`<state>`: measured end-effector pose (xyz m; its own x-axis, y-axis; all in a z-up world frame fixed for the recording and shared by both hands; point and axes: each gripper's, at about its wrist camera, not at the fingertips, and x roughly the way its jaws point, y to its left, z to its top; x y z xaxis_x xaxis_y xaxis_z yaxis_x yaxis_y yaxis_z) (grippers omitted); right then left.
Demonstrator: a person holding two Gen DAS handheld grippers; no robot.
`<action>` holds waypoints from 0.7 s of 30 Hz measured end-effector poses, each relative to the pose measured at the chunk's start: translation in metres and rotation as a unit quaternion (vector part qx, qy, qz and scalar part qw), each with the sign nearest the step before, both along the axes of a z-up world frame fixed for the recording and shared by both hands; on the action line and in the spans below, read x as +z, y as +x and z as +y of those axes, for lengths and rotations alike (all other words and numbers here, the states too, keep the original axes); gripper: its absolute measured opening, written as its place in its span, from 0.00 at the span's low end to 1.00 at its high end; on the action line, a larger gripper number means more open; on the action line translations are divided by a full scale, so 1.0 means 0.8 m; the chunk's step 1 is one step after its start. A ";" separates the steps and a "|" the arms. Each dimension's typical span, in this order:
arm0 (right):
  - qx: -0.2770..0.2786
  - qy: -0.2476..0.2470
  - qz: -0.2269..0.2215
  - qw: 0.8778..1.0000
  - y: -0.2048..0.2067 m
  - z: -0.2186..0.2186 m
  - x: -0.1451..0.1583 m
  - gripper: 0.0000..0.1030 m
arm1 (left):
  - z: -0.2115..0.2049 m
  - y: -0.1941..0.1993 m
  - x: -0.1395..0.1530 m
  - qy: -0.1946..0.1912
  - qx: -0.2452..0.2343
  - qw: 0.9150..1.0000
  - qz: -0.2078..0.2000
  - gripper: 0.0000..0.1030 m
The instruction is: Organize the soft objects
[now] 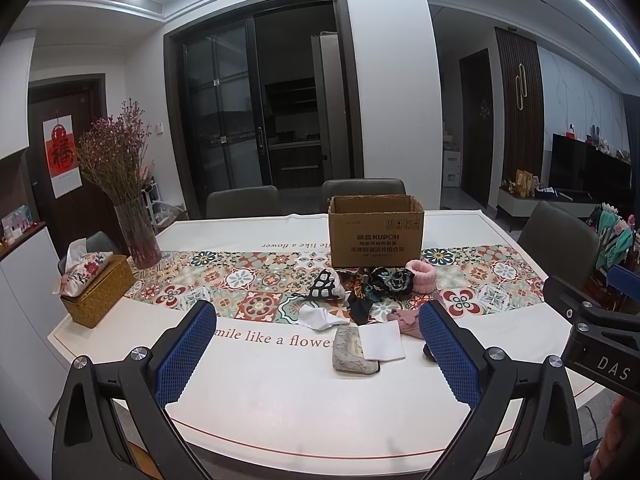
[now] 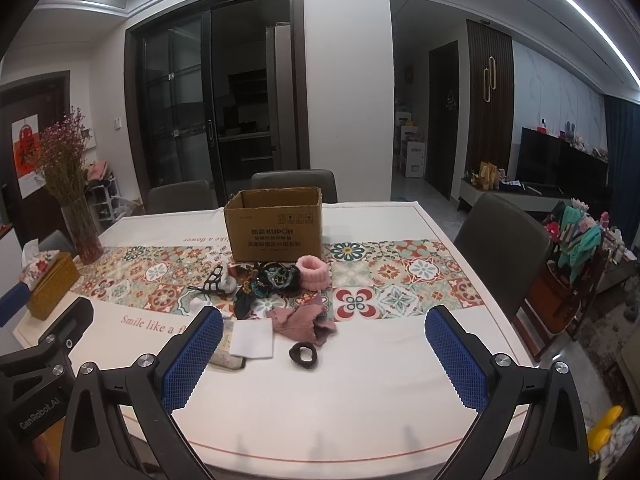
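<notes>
Both grippers hang over the near edge of the table point(image 1: 280, 400) with nothing in them. The left gripper point(image 1: 316, 344) has its blue pads spread wide apart. The right gripper point(image 2: 324, 344) is spread wide too.

The soft things lie in a loose pile in the middle of the table, straight ahead of both grippers. At the far end of the pile stands the box point(image 2: 274, 226), open at the top and near the far edge. I think the soft things should go in there, and none has been picked up yet.

The pile runs from the near side toward the box. Closest are a grey pouch point(image 1: 354, 350) with a white paper point(image 1: 380, 340) on it, a pink cloth point(image 2: 304, 320) and a dark ring point(image 2: 303, 354). Farther on are dark scarves point(image 2: 272, 280), a black and white cloth point(image 1: 326, 286) and a fluffy pink band point(image 2: 314, 272) just beside the box.

The dark ring and pink cloth lie between the right gripper's pads in its view, so the right one looks nearer to them. The pouch lies ahead of the left gripper, a bit to its right.

The box says "KUPOH" with Chinese words under it. The tablecloth says "Smile like a flower". The grippers say "DAS" and "GenRobot.AI".
</notes>
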<state>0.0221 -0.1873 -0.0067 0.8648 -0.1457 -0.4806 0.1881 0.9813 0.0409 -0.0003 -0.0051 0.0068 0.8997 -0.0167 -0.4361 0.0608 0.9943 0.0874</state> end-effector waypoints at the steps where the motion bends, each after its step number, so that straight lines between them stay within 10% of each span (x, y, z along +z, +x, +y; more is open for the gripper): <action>1: 0.000 0.000 0.000 1.000 0.000 -0.001 0.000 0.99 | 0.000 0.000 0.000 0.000 0.000 1.000 0.000 1.00; 21: -0.001 -0.001 0.000 1.000 0.001 -0.002 0.001 0.99 | 0.000 0.000 0.000 0.000 -0.001 1.000 0.001 1.00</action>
<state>0.0230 -0.1892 -0.0058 0.8649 -0.1481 -0.4797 0.1892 0.9812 0.0382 -0.0001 -0.0055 0.0069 0.8988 -0.0189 -0.4379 0.0637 0.9941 0.0878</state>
